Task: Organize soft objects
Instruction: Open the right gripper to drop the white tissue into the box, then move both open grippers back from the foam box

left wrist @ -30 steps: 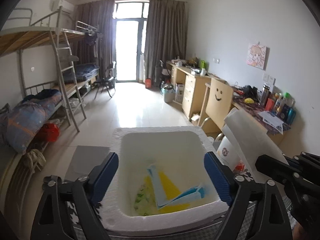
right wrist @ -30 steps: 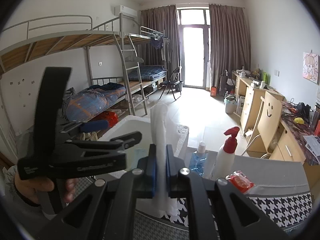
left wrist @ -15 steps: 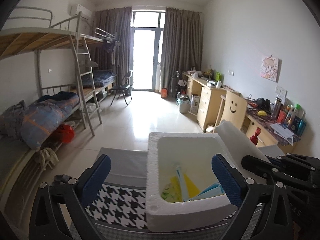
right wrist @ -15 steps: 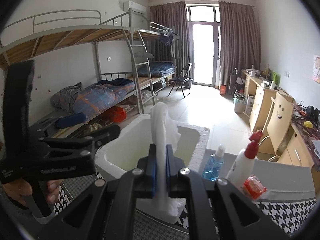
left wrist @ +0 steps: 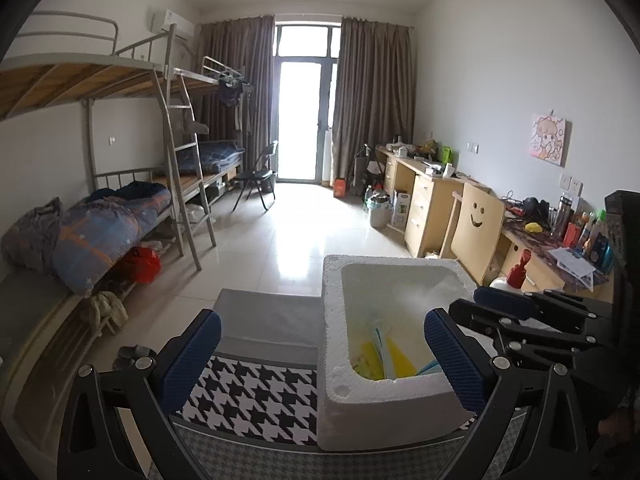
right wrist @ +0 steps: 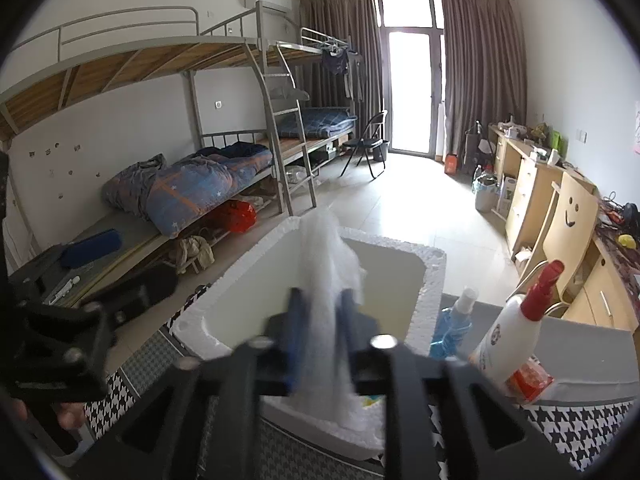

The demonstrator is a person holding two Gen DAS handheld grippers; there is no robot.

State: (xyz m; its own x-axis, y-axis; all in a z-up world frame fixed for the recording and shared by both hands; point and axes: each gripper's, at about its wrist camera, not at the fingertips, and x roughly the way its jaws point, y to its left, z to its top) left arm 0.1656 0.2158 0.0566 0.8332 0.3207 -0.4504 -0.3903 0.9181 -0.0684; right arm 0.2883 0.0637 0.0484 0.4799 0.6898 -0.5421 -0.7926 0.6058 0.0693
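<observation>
**White wad over the foam box**

The white soft wad (right wrist: 326, 280) stands between the pads of the right gripper (right wrist: 320, 344), whose jaws are opening, above the foam box (left wrist: 332, 320). The left gripper (left wrist: 320, 354) is wide open and holds nothing. The box sits on a houndstooth table (left wrist: 256, 392), with spray bottles (right wrist: 516, 320) beside it. Bunk beds (left wrist: 120, 184) and desks (left wrist: 428, 200) line the tiled room.

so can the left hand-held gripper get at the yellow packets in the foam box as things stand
Probably yes: the left hand-held gripper is open and empty, and the foam box has no lid over the yellow packets; the right hand-held gripper crowds one side.
</observation>
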